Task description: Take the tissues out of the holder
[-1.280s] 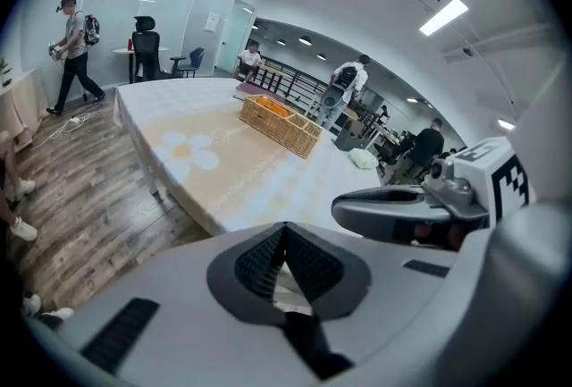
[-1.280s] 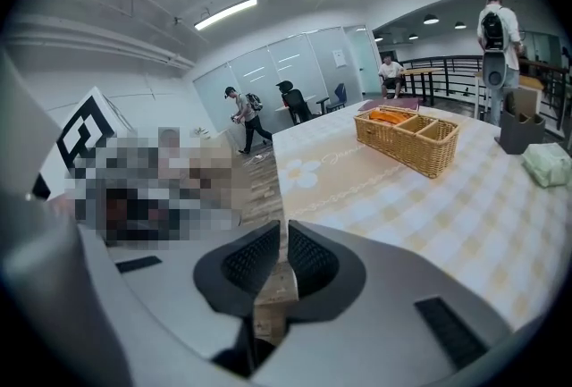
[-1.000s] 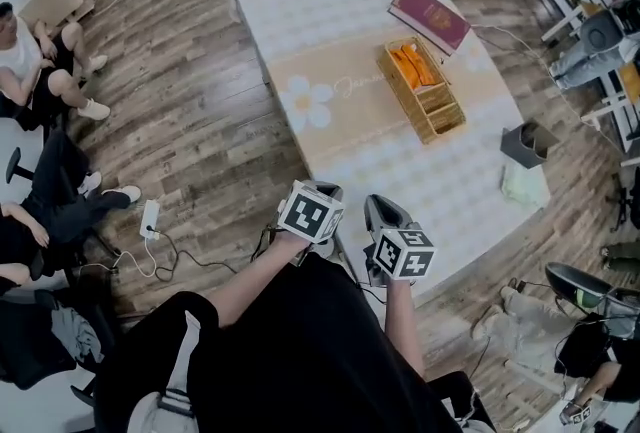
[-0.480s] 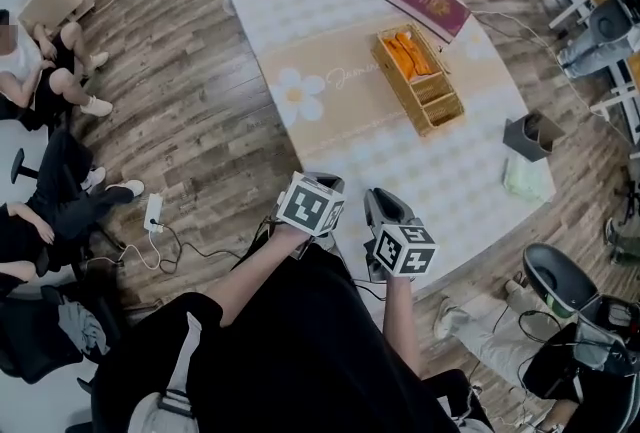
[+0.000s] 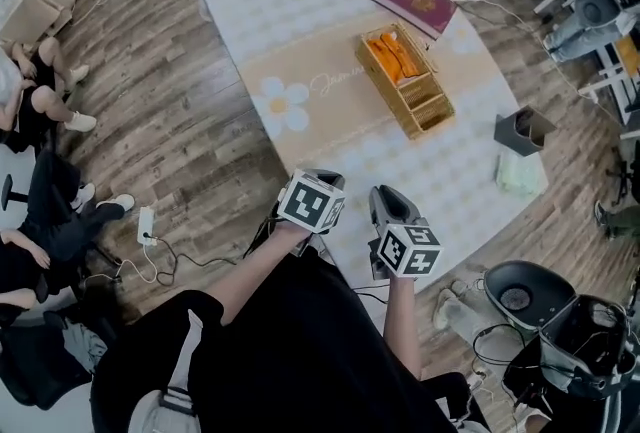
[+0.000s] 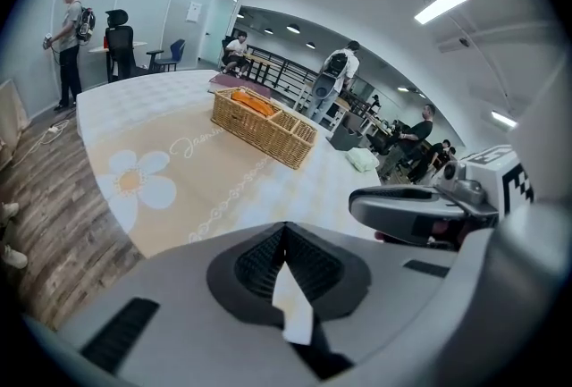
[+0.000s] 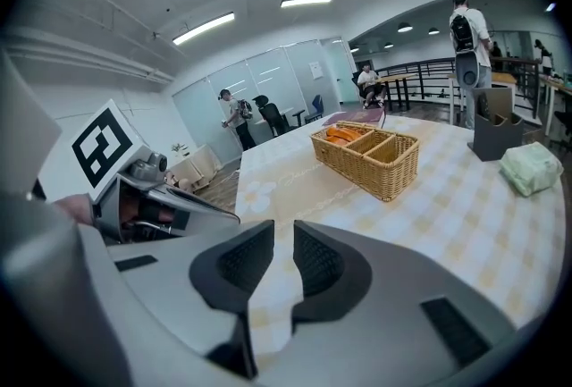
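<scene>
Jaws on right gripper point(image 7: 283, 238) just opened to a narrow gap with nothing between, on left gripper point(image 6: 284, 238) pressed together and empty; grey holder point(image 7: 494, 137), pale green bundle point(image 7: 531, 169) (likely tissues) just beside it, far ahead-right on desk point(image 7: 447, 197), so reach not yet begun.

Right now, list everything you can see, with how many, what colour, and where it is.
table: one, white-and-beige checked cloth with daisy, centre
wicker basket: one, tan, mid-table
orange items: count unclear, basket's far compartment
book: one, dark red, beyond basket
tissue holder: one, grey, table's right edge
tissues: one bundle, pale green, lying beside holder
power strip: one, white, floor at left
people: several, seated around the room
left gripper: grey, jaws shut on white scrap
right gripper: grey, jaws just opening slightly, nothing between
</scene>
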`<state>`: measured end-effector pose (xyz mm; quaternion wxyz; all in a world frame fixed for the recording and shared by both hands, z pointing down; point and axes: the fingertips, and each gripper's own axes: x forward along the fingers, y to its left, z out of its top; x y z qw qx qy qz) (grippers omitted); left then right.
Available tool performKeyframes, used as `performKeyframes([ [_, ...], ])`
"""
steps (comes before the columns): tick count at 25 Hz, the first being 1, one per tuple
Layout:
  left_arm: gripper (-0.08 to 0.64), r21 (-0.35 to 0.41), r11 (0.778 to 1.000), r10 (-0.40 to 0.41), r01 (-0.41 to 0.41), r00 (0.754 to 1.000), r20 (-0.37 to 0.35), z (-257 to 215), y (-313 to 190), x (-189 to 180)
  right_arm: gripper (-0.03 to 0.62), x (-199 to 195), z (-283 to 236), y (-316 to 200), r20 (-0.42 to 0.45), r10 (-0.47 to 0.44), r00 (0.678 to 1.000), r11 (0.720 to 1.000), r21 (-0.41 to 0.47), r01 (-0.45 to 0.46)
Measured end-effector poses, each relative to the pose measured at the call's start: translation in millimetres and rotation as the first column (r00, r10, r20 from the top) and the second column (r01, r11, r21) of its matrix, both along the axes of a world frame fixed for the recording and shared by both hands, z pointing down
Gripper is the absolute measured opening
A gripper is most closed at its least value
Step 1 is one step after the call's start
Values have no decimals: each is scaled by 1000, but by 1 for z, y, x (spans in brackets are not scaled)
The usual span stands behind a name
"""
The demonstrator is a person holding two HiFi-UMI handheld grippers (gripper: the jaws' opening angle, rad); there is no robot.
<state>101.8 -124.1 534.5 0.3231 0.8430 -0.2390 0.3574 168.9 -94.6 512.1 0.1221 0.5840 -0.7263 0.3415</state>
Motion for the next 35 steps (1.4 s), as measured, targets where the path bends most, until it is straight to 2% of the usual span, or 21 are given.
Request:
performKeyframes([
  [3,0,-16,999,30,-30,1000,-7,3,-13,9,60,10,-1,-10,-28,26,999,1000,-7,-26],
  [8,0,-33,996,84,-85,996,-18,8,-36,21,69,35,1,-34,-128,79,989,996,-33,-84],
  [15,0,-56,990,128,-130,991,-31,15,-71,27,87,65,-11,-82,-176,145,974,988,-29,-152],
  [24,0,-80,988,124,-128,991,-59,22,-115,33,98,69,-11,-131,-210,119,970,989,-57,-134],
  [35,0,-98,988,112,-122,988,-107,31,-142,41,114,72,-5,-174,-247,84,965,991,-79,-106],
])
